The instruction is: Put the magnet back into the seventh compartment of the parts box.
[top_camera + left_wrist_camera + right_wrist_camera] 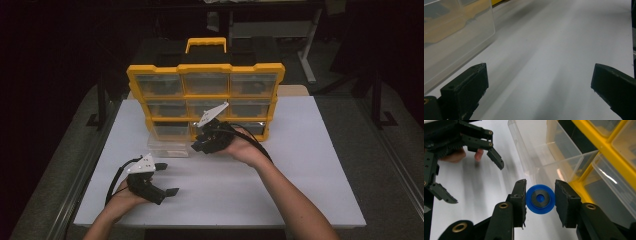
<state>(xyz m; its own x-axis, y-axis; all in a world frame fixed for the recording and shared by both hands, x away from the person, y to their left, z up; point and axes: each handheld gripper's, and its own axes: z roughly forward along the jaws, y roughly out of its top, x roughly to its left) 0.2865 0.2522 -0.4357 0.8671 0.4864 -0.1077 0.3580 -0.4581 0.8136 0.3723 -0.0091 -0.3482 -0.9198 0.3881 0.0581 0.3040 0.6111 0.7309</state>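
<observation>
A blue disc [540, 199] with a black centre sits between the pads of my right gripper [540, 187], which is shut on it. In the high view the right gripper [202, 145] hovers just right of a clear plastic drawer [169, 145] that stands out on the white tabletop [300, 175]. The drawer [536, 152] lies open just beyond the disc. My left gripper [169, 179] rests low near the front left, open with nothing between its jaws [540, 75]. The drawer's clear wall [454, 32] stands to its upper left. The left gripper [475, 182] also appears in the right gripper view.
A yellow organiser [206, 67] with rows of clear drawers stands upright at the back of the table, handle on top. Its yellow frame [604, 145] is close on the right of the held disc. Dark floor and table legs surround the white top.
</observation>
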